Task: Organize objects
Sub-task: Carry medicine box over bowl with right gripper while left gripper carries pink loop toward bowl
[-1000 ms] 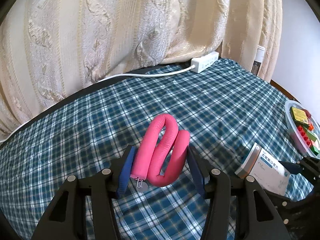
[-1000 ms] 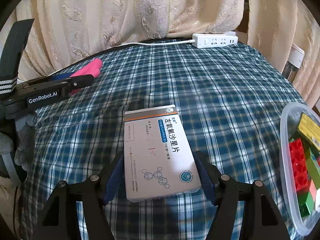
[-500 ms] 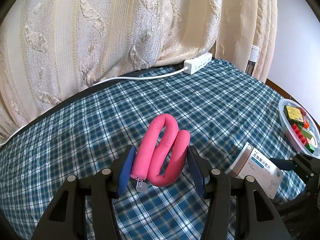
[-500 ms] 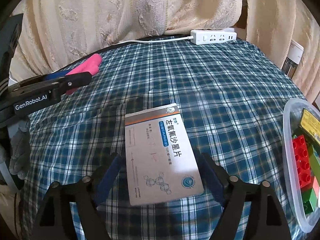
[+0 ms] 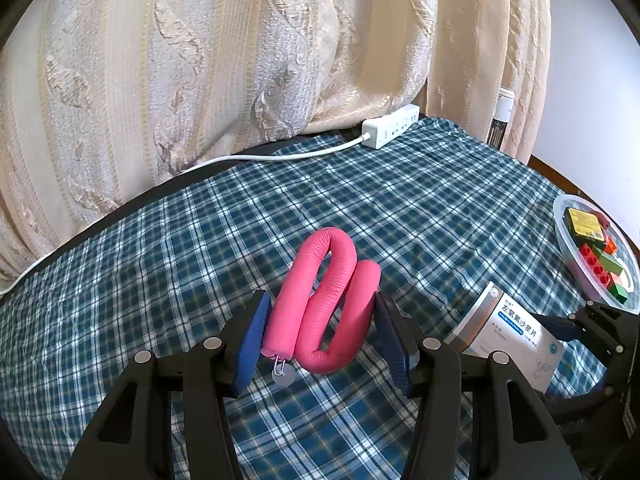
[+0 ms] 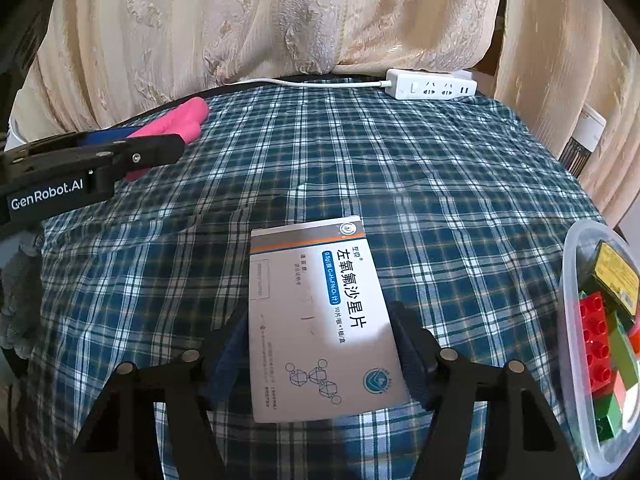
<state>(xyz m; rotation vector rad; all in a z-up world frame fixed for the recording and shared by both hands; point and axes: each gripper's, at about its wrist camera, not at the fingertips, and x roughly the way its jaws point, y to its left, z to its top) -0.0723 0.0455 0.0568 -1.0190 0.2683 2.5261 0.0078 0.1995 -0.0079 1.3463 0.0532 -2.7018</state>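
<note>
Curtain (image 5: pixel 240 60) hung behind the cloth (image 5: pixel 420 208), a blue-green plaid sheet covering the whole work surface; all places below are relative to that cloth.

Power strip (image 6: pixel 432 86) lay at the cloth's far edge, against the curtain, cable running left along the edge.

Tub (image 6: pixel 576 344), clear plastic, sat at the cloth's right edge, holding red and green bricks (image 6: pixel 596 340) plus a yellow-labelled box.

Left gripper (image 5: pixel 320 332) was over the cloth's left-centre, clamped on the pink tube (image 5: pixel 328 300). Blue pads pressed both sides of the folded coil. Whether the tube's lower bend rested on the cloth or hung just above it could not be told.

Right gripper (image 6: pixel 320 344) was over the cloth's near-centre, jaws closing, the box (image 6: pixel 316 320) between them. Pads sat against both long edges. White medicine carton, face up, near end tilted off the cloth in the left view.
</note>
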